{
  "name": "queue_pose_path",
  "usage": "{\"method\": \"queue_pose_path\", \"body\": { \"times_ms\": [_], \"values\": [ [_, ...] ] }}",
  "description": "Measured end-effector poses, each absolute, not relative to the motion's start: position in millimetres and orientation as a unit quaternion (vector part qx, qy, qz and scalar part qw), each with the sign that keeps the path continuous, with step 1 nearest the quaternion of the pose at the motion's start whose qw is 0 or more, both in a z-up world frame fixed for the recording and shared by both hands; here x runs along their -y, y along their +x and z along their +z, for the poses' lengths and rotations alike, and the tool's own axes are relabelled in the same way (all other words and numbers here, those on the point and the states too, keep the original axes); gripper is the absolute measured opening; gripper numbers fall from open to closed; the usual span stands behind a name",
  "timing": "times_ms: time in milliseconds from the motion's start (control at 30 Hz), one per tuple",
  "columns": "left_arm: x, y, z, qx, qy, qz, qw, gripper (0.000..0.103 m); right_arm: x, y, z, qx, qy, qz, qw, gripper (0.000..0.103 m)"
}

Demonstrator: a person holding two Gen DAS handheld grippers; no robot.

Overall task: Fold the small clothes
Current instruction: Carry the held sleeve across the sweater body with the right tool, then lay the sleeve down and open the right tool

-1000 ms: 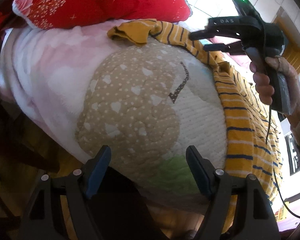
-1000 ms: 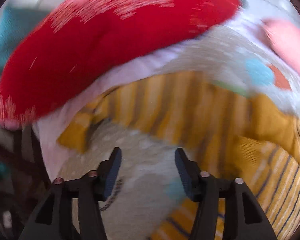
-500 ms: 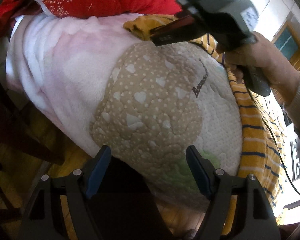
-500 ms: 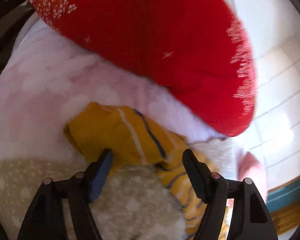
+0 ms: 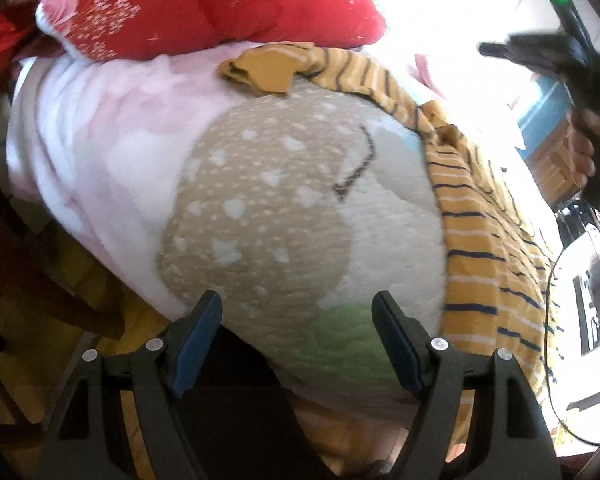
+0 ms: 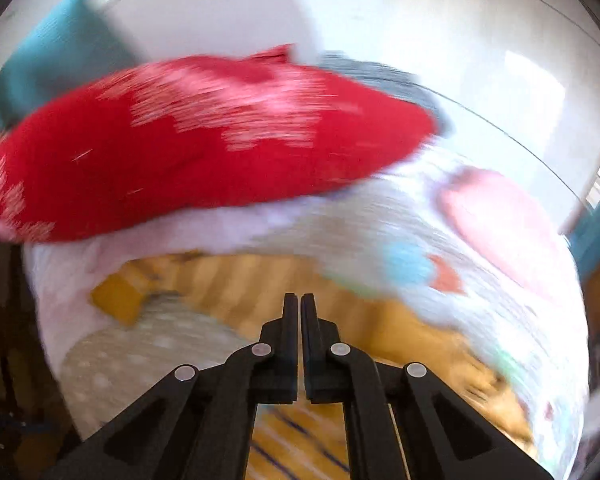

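1. On bed, striped orange garment (image 5: 488,240) lies spread along quilt's (image 5: 284,216) right side, sleeve end near red pillow (image 5: 204,4).
2. Left tool (image 5: 296,332) w/ fingers spread wide, nothing in it, at quilt edge.
3. Right tool (image 6: 300,320) clenched, nothing visibly between fingers; view blurred.

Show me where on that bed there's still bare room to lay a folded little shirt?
The roomiest bare patch is the beige dotted quilt panel, bordered by the pink blanket and the striped yellow garment. Up top it is crowded: the red pillow presses against the garment's bunched sleeve.
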State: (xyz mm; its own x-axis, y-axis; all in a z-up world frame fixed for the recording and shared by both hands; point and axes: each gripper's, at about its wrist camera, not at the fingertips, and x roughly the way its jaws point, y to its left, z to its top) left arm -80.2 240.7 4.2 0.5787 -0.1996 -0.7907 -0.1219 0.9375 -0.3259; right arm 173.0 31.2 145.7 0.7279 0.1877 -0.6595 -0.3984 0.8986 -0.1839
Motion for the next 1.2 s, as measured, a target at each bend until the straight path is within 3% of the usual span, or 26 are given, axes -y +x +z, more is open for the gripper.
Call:
{"method": "queue_pose_path", "body": {
  "times_ms": [100, 133, 233, 433, 700, 733, 767, 800, 1033, 1200],
  "values": [
    [-229, -75, 3, -0.463, -0.173, -0.03, 0.869, 0.076, 9, 166, 153, -0.346, -0.137, 0.138, 0.918, 0.004],
    [-226, -73, 3, -0.465, -0.172, -0.032, 0.868, 0.076, 14, 165, 151, -0.358, -0.12, 0.155, 0.913, 0.01],
    [-218, -75, 2, -0.468, -0.173, -0.04, 0.866, 0.076, 3, 156, 138, -0.387, -0.075, 0.217, 0.893, 0.064],
    [-233, -82, -5, -0.468, -0.184, -0.033, 0.864, 0.076, -97, 159, 64, -0.461, -0.025, 0.309, 0.831, 0.066],
    [-272, -93, -14, -0.46, -0.217, -0.011, 0.861, 0.076, -203, 201, -6, -0.519, -0.017, 0.301, 0.8, 0.067],
    [-275, -94, -15, -0.46, -0.221, -0.009, 0.86, 0.076, -207, 201, -7, -0.515, -0.019, 0.3, 0.803, 0.06],
    [-279, -95, -17, -0.461, -0.226, -0.007, 0.858, 0.076, -210, 199, -4, -0.506, -0.022, 0.302, 0.808, 0.023],
    [-281, -96, -19, -0.462, -0.23, -0.005, 0.857, 0.076, -208, 197, -1, -0.506, -0.023, 0.306, 0.806, 0.004],
    [-277, -98, -11, -0.452, -0.229, -0.015, 0.862, 0.076, -175, 163, 76, -0.442, -0.066, 0.313, 0.838, 0.005],
    [-258, -100, 4, -0.44, -0.207, -0.033, 0.873, 0.076, -97, 146, 134, -0.415, -0.093, 0.268, 0.865, 0.005]
  ]
}}
